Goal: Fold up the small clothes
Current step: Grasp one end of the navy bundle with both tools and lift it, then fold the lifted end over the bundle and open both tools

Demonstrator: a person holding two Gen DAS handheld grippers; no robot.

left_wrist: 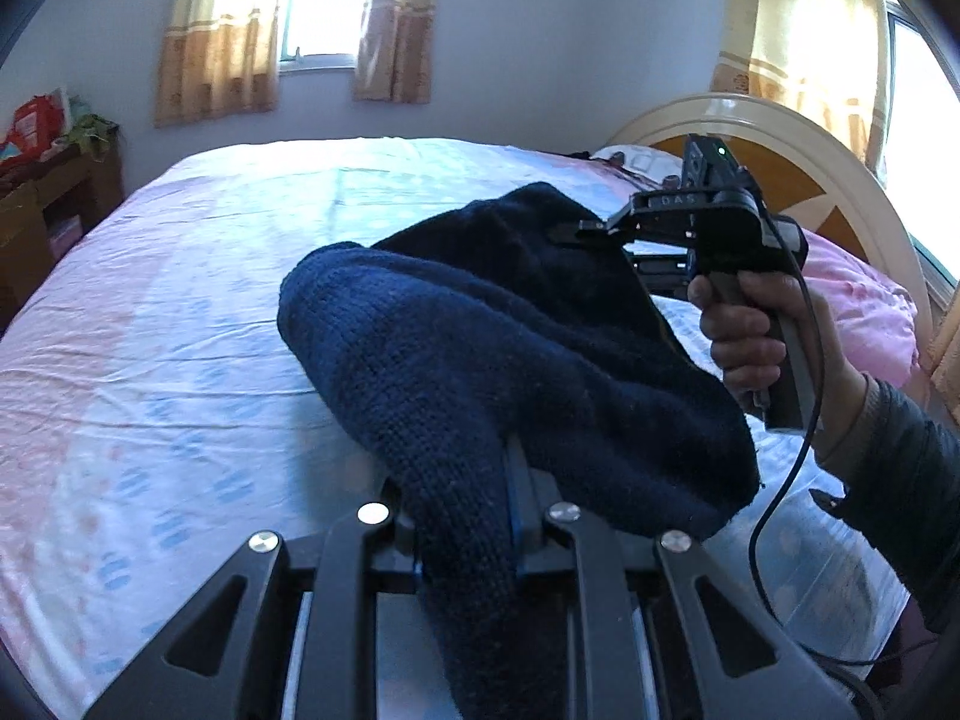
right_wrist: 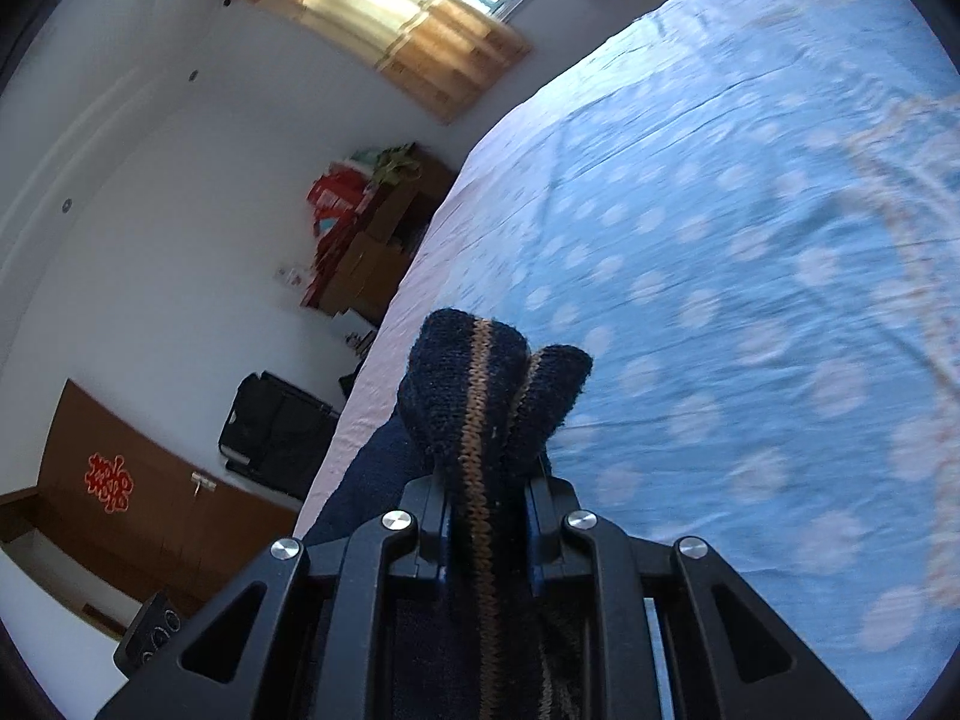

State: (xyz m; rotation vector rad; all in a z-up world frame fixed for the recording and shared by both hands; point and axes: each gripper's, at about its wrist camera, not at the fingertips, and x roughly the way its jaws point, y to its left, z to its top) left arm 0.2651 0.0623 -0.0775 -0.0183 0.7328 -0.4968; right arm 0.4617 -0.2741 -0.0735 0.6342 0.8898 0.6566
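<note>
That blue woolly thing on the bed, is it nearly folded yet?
Not yet. Done so far: both tools have a grip. The left tool pinches one edge of the dark blue knit garment, and the right tool pinches an edge with a tan stripe. In hand: the garment hangs bunched between them above the bed sheet. Left: laying it flat and making every fold; no neat fold shows.

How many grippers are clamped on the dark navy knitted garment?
2. Left gripper pinches the dark navy knitted garment at its near edge; right gripper grips its far side.
</note>
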